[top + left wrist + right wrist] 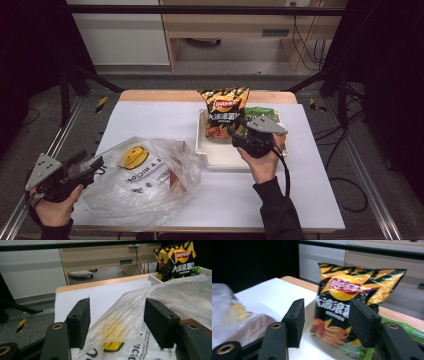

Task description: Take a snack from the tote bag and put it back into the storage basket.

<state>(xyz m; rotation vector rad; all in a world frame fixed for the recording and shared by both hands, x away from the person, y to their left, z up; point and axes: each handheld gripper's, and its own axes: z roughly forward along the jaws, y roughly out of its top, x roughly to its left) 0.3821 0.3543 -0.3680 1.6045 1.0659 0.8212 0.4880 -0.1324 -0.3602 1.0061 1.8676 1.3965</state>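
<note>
The right gripper (239,131), jaws apart and empty, faces the black-and-yellow foil chip bag (223,113) standing just ahead in the white tray (216,159). The left gripper (89,163), open, straddles the clear plastic bag's (150,177) edge.

Green packet (259,112) mostly hidden behind chip bag (223,112); bag contents (172,181) blurred through plastic.

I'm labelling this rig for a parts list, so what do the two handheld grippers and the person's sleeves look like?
Both the left gripper and right gripper are black, each with two flat rectangular jaws, brass-ringed screw holes, a grey three-cornered top plate and a black trailing cable. The sleeves are dark.
</note>
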